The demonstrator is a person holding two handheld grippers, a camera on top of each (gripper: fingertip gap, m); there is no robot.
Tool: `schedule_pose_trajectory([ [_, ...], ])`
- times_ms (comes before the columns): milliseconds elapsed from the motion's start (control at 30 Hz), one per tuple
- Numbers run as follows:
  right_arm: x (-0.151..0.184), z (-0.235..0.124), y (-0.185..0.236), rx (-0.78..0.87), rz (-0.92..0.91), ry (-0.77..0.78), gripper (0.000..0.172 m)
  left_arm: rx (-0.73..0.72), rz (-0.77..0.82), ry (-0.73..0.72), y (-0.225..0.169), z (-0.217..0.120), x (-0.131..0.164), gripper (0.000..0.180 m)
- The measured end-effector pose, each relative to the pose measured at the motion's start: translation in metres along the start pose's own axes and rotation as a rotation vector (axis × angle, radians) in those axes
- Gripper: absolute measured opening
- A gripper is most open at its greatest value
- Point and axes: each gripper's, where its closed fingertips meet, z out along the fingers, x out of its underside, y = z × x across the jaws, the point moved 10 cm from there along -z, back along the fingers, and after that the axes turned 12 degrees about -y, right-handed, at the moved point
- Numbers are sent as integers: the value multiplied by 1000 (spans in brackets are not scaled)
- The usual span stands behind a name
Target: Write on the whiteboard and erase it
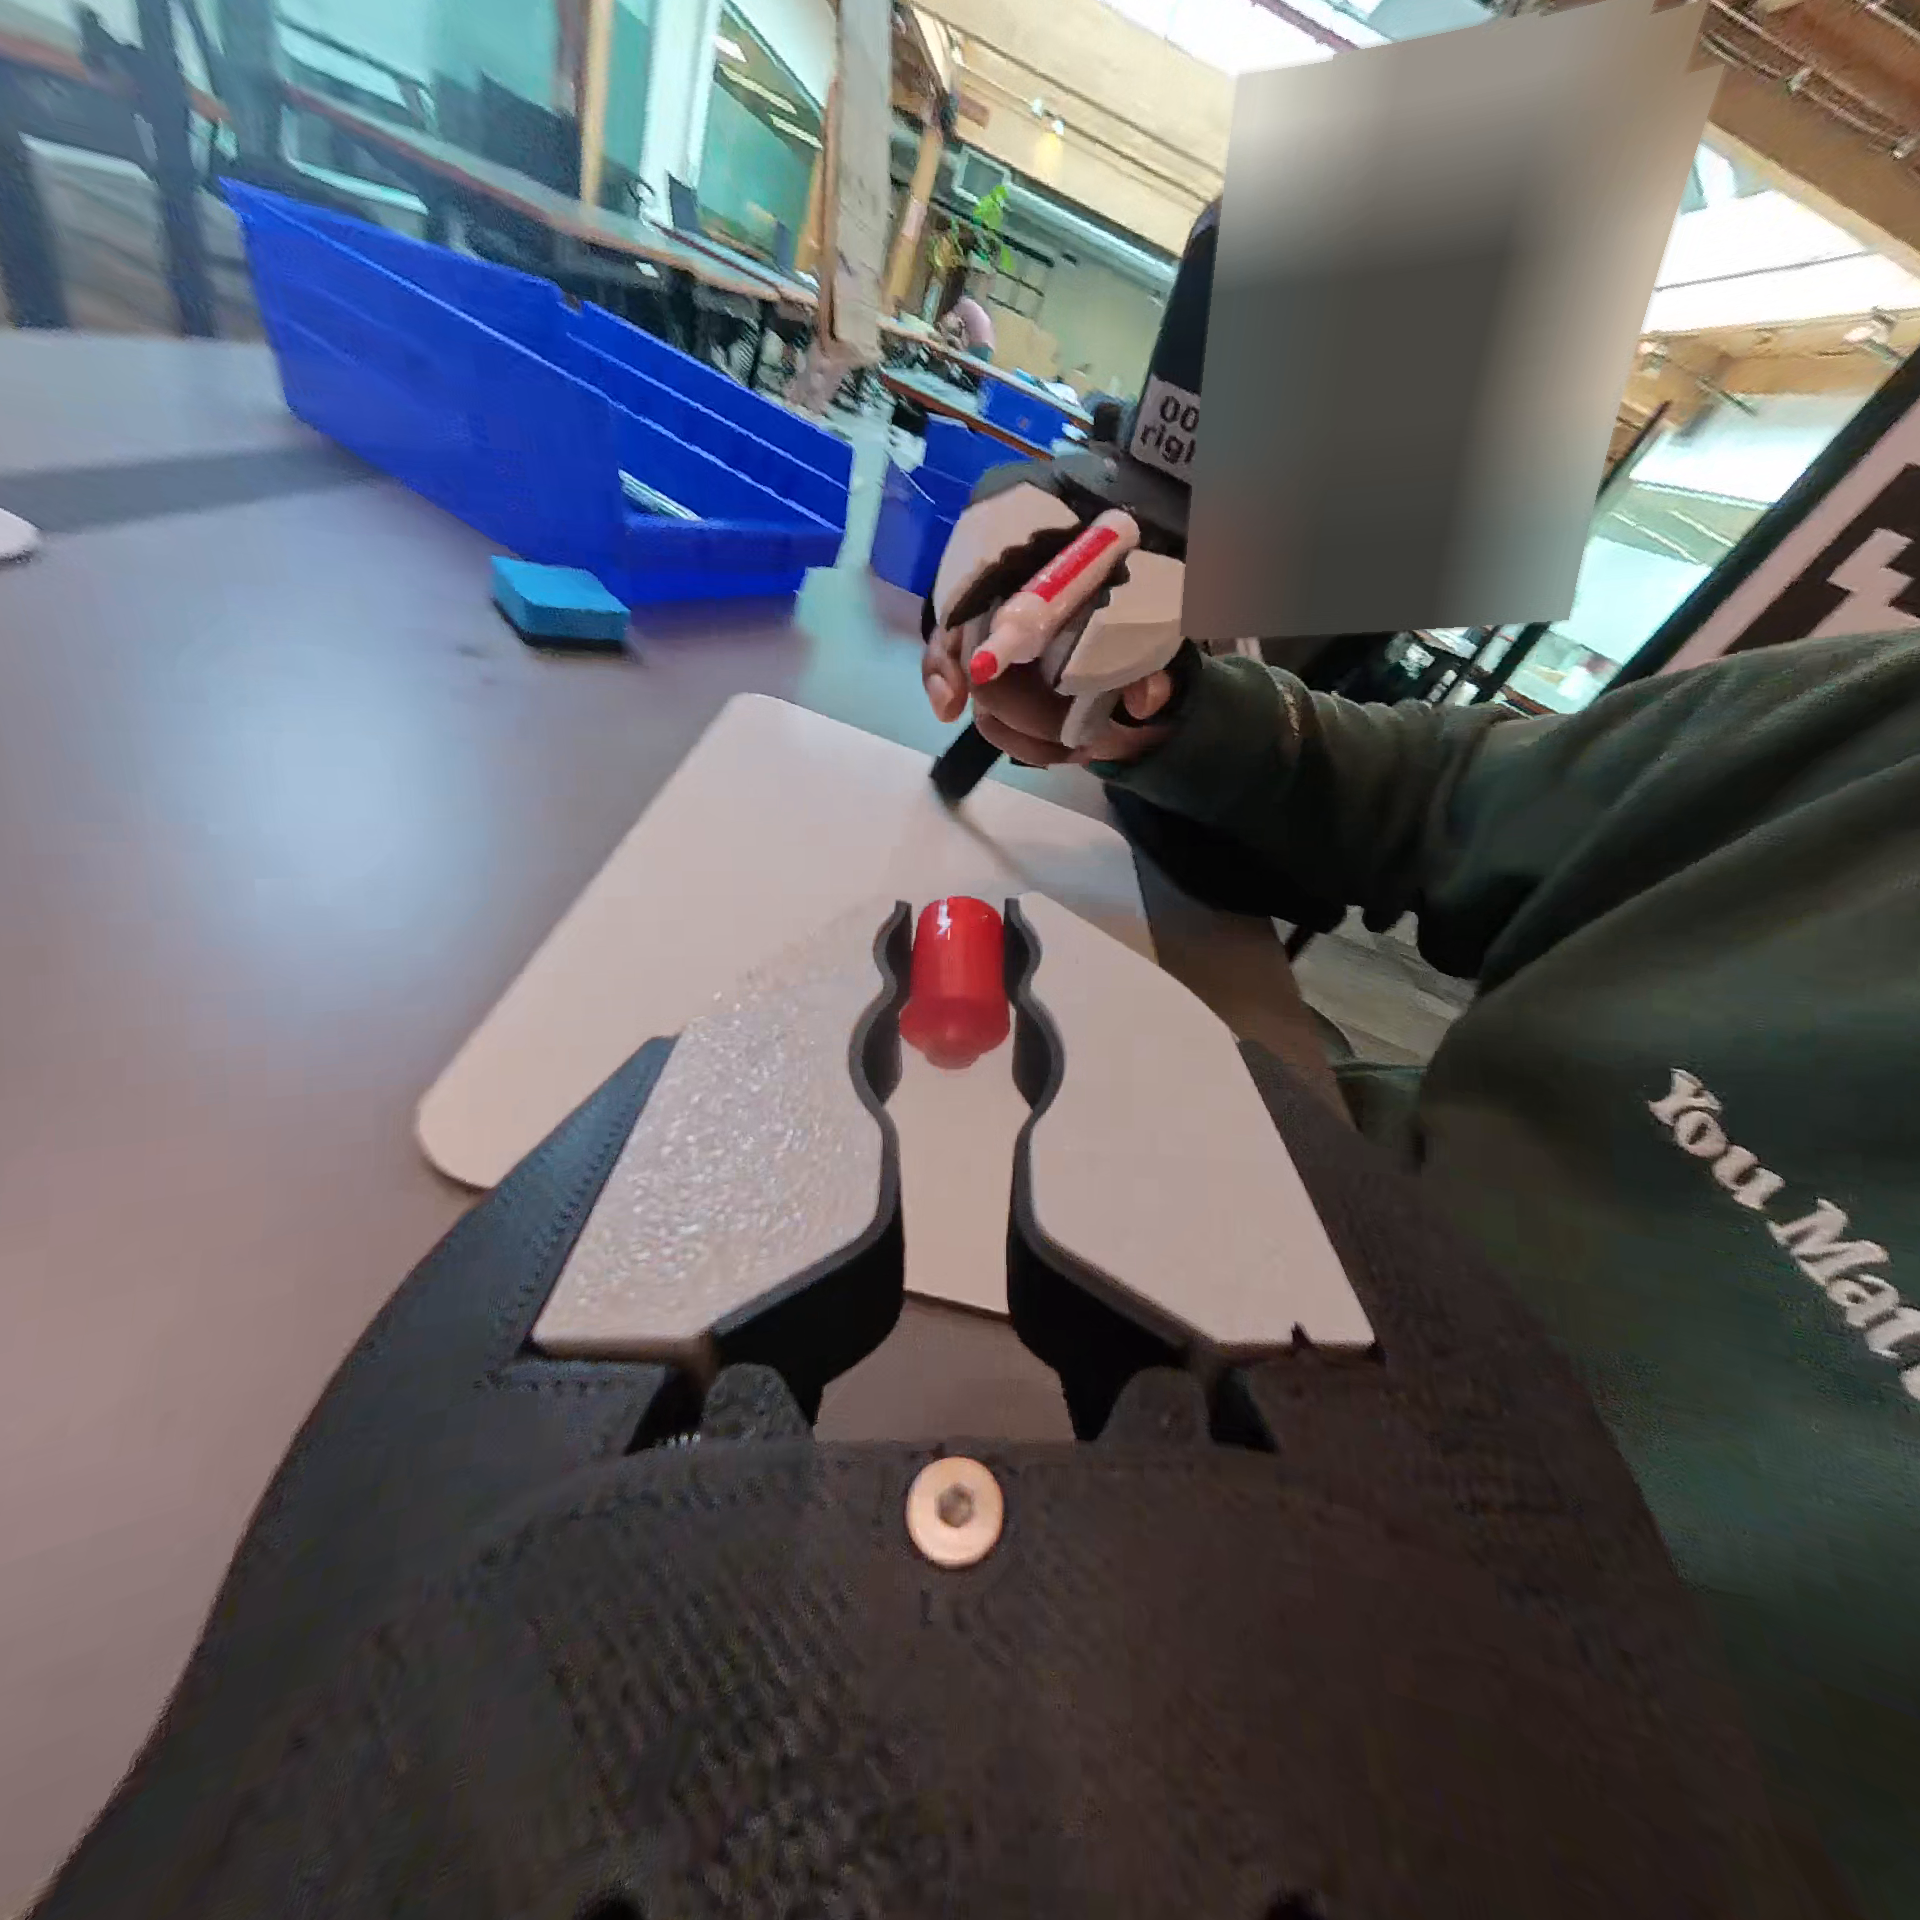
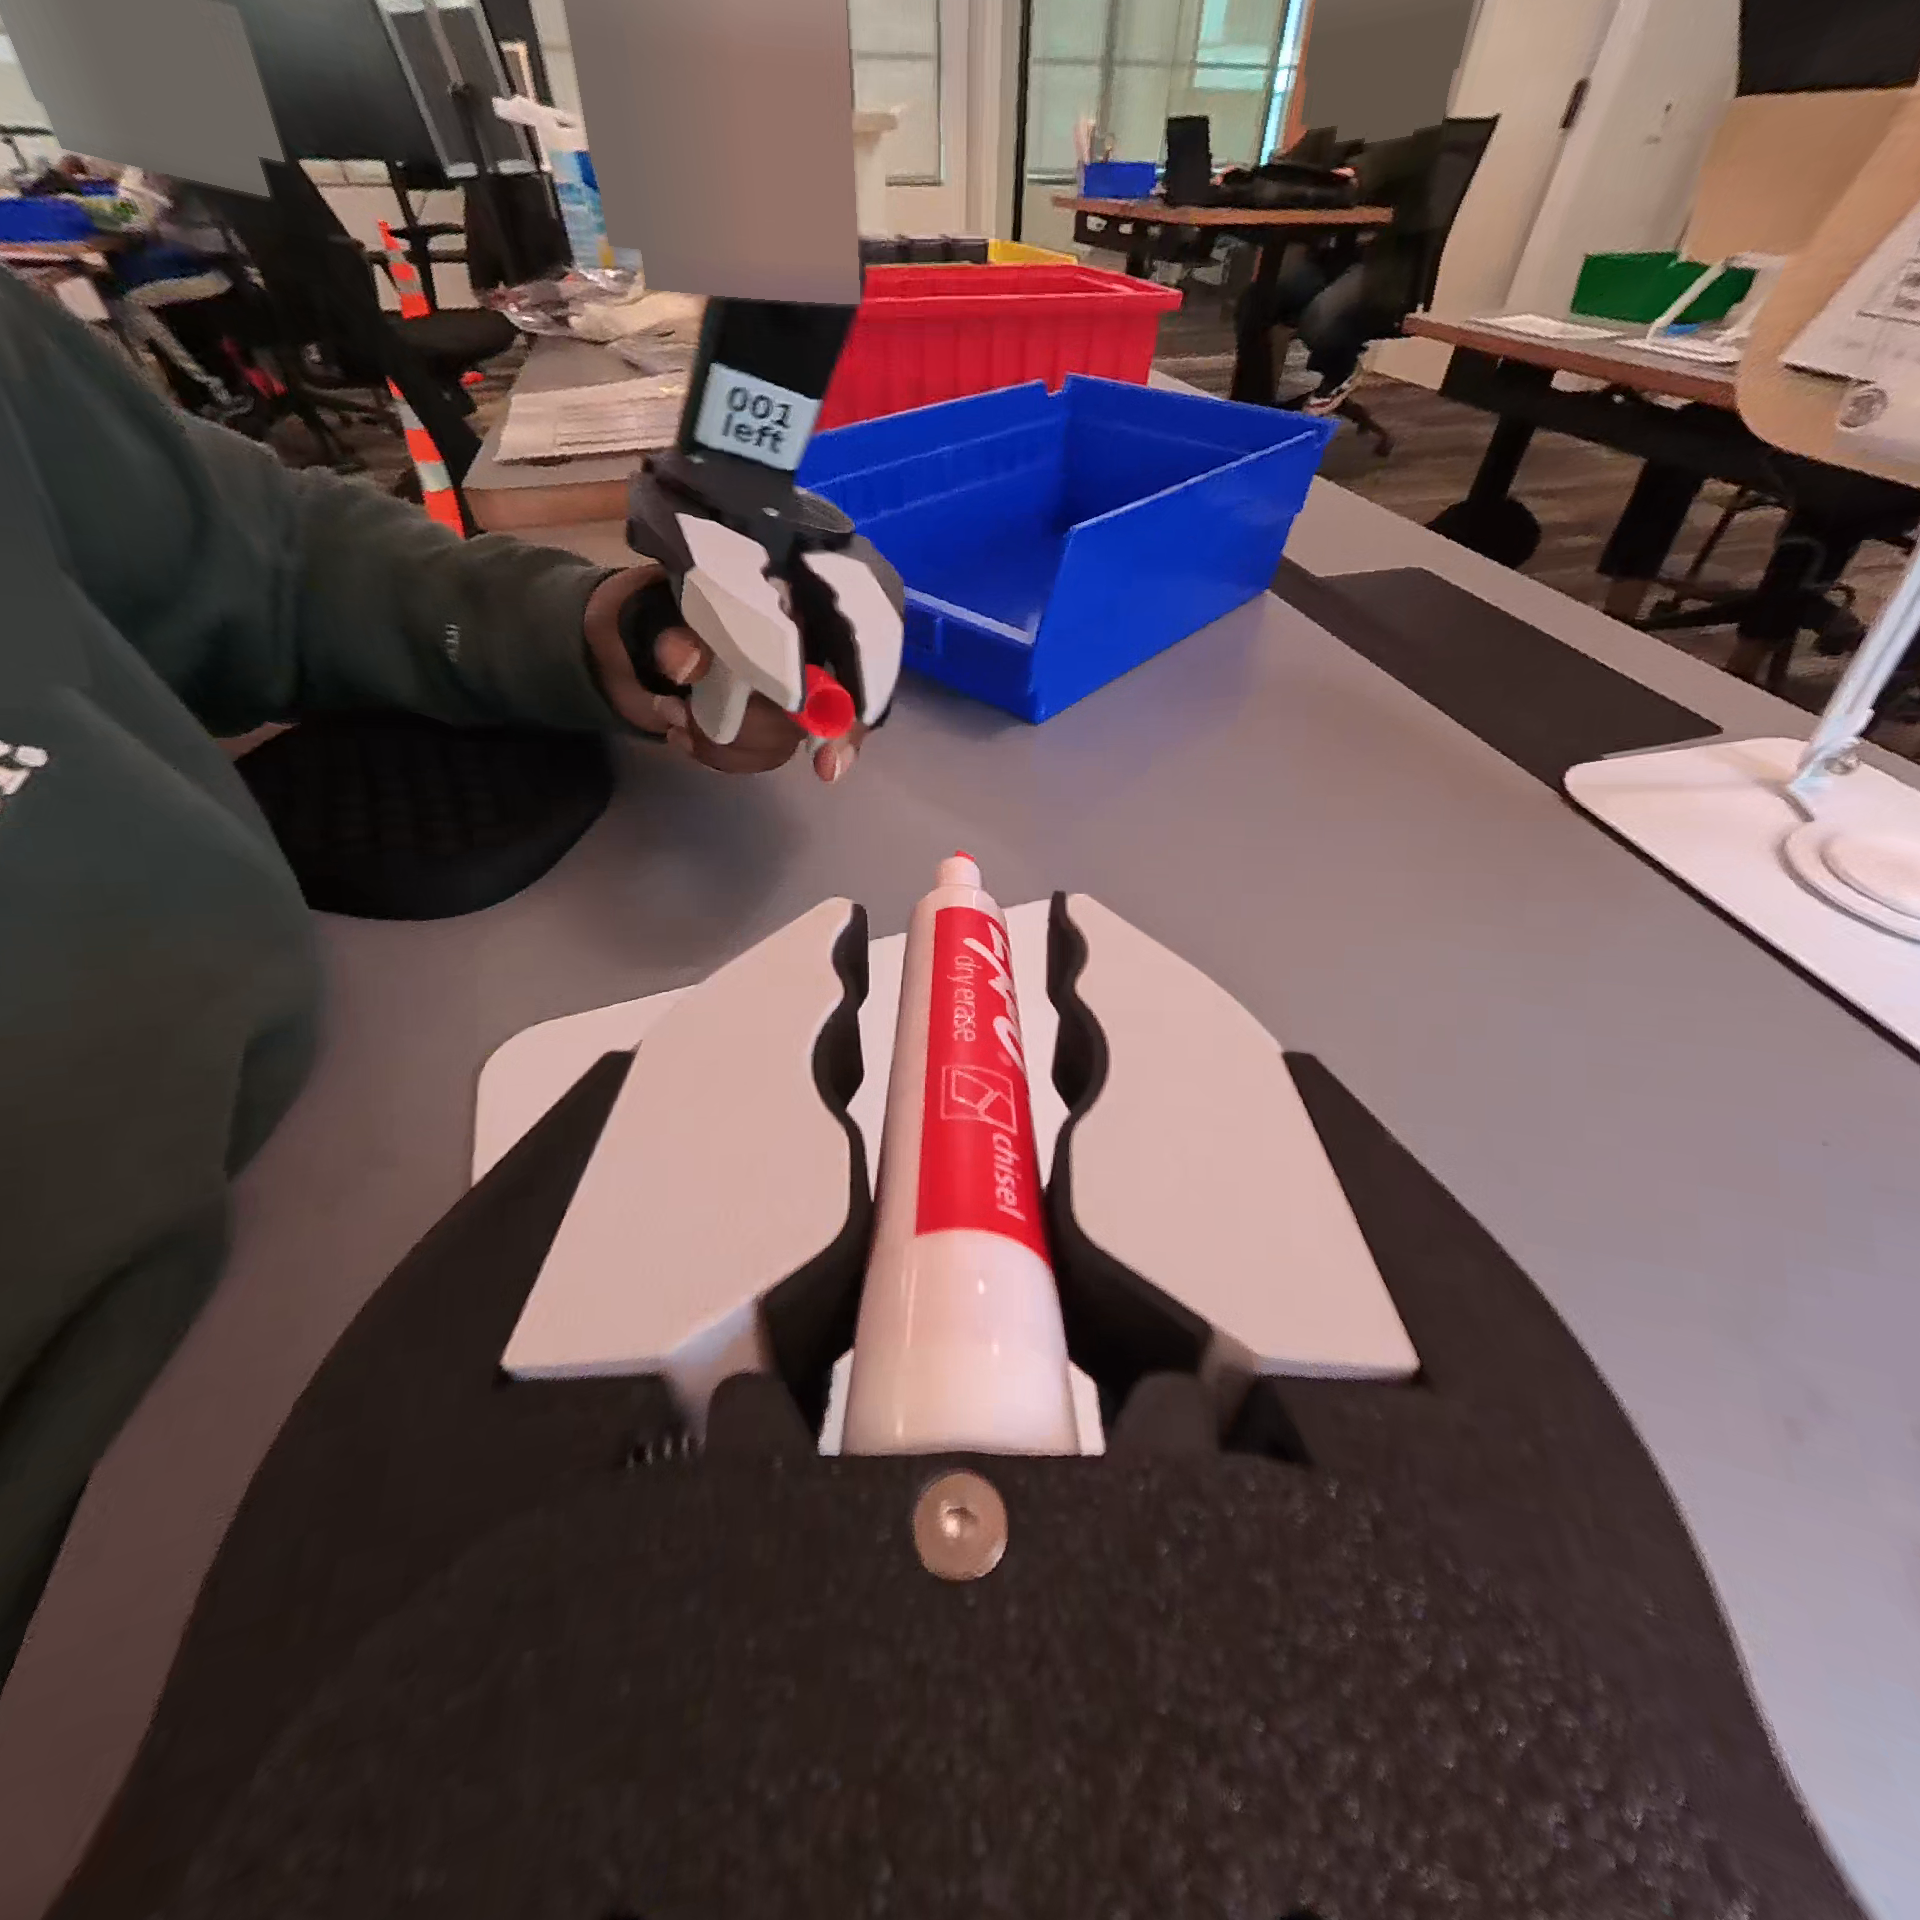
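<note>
A blue bin [image 2: 1060, 540] is being seen on the grey table [image 2: 1351, 935], open at its near end, and nothing can be made out inside it. A red bin [image 2: 997, 322] is standing behind it; its contents are hidden by its wall. In the left wrist view, long blue bins [image 1: 499, 395] are lying along the far side of the table, and what they hold cannot be told.

The red cap [image 1: 951, 977] is being clamped between the fingers of the left gripper [image 1: 954, 987], both dark pads pressing its sides. The marker [image 2: 966, 1143], white with a red band and uncapped, is being held lengthwise in the right gripper [image 2: 961, 997]; its tip is pointing forward past the fingertips. Whether the pads are pressing on it near the tips cannot be told, though the barrel is being carried deep between the fingers.

The whiteboard [image 1: 727, 883] is lying flat under both grippers, its rounded corners near the table's front edge, which is running beside the person's sleeve [image 1: 1558, 831]. A blue eraser [image 1: 561, 603] is resting on the table beyond the board, just in front of the long bins. Open table is being left between the board and the blue bin. To the right, a white lamp base [image 2: 1766, 852] is sitting on a dark mat [image 2: 1507, 665], well apart from the board.
</note>
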Motion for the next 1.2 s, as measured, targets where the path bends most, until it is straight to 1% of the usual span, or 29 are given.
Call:
schedule_pose_trajectory([
  [100,6,2,-5,23,59,28,34,-96,54,-68,4,-15,-1,17],
  [167,11,5,-7,39,69,64,34,-140,88,-86,7,-24,-1,17],
  [233,15,7,-7,43,71,97,34,-151,112,-51,8,-29,0,17],
  [400,18,19,-3,33,50,145,34,-177,266,25,3,-33,4,17],
  [600,12,46,-4,11,8,158,34,-180,393,113,-4,-32,14,17],
  [767,21,61,-6,2,-7,142,34,-208,434,132,-5,-29,19,17],
  [1000,29,56,-13,12,25,143,35,-255,472,122,-5,-23,21,17],
  [1200,33,54,-14,21,22,169,35,-261,483,124,-7,-22,21,17],
])
